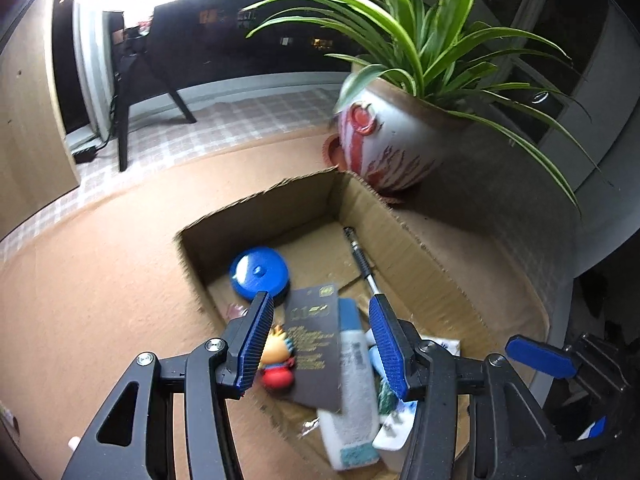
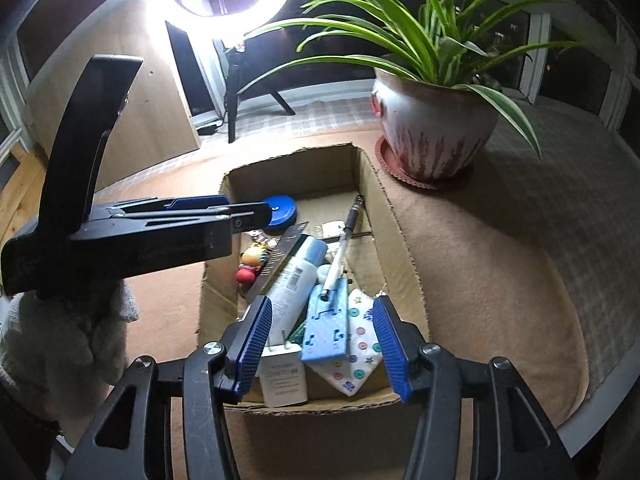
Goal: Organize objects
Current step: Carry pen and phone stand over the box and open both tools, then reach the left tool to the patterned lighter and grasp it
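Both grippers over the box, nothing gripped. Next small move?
Probably lift the left hand-held gripper clear of the cardboard box. Its jaws stand open, and the dark card between them looks blurred, apparently dropping onto the white tube. The right hand-held gripper is open too, holding nothing.

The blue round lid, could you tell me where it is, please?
The blue round lid lies in the cardboard box, at its far left corner, just beyond the toy figure.

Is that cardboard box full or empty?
Partly full. The box holds a blue lid, pen, tube and toy; bare floor shows at the back.
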`<state>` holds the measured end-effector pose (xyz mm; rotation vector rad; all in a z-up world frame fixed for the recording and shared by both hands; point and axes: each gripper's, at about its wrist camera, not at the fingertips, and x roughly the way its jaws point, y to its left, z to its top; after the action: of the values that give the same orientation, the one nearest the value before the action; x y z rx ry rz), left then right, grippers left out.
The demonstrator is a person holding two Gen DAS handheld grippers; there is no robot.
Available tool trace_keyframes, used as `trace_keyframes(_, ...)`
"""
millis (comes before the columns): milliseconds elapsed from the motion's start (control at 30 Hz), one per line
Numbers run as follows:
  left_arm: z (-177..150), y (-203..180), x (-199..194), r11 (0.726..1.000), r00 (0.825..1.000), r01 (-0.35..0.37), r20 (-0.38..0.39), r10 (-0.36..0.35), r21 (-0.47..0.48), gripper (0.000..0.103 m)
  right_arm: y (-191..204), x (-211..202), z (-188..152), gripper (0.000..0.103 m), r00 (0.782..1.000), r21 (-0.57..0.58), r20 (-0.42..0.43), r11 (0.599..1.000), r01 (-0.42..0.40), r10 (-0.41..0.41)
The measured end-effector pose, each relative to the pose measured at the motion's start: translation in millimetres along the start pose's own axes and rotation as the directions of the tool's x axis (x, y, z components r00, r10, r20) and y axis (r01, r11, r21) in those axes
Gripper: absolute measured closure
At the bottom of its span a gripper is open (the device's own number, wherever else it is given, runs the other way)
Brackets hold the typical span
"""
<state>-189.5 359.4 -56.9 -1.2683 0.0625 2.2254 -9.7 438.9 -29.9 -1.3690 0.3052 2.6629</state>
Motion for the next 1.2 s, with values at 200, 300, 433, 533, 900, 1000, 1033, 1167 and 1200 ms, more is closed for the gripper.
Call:
trace_keyframes(200,-20,23,-22,0.999,1.0,-0.029,0.004,0.029,-0.028,0.049,23,-8,0,0.054,1.0,-0.033,0.01,0.999,0.006,-0.006)
trace_keyframes(300,-33,39,-39,0.998,0.999,-0.042,0.011,0.043,-0.049,0.049,38,-11,-1,0.054,1.0,-0.055,0.017,0.998,0.007,-0.006)
trace_keyframes(433,-49,61,-61,0.995,0.998,-0.063,0.017,0.064,-0.072,0.049,63,-13,-2,0.054,1.0,-0.091,0.029,0.996,0.008,-0.005)
trace_keyframes(533,-63,80,-77,0.992,0.997,-0.076,0.018,0.078,-0.1,0.049,82,-12,-1,0.053,0.999,-0.111,0.031,0.994,-0.009,0.013)
trace_keyframes(900,-124,166,-134,0.964,0.988,-0.147,0.005,0.151,-0.221,0.049,143,0,-1,0.052,0.997,-0.18,0.007,0.981,-0.068,0.07)
trace_keyframes(1000,-142,189,-146,0.952,0.986,-0.162,-0.005,0.166,-0.261,0.049,155,8,-2,0.051,0.995,-0.178,-0.018,0.979,-0.098,0.096)
trace_keyframes(1033,-151,198,-150,0.945,0.985,-0.168,-0.012,0.172,-0.279,0.049,157,10,-3,0.051,0.994,-0.173,-0.027,0.979,-0.108,0.105)
trace_keyframes(1167,-183,233,-163,0.918,0.98,-0.195,-0.041,0.193,-0.345,0.049,165,23,-7,0.051,0.987,-0.143,-0.074,0.978,-0.153,0.144)
trace_keyframes(1200,-192,244,-167,0.909,0.979,-0.203,-0.05,0.198,-0.364,0.049,167,26,-8,0.051,0.985,-0.141,-0.084,0.977,-0.16,0.149)
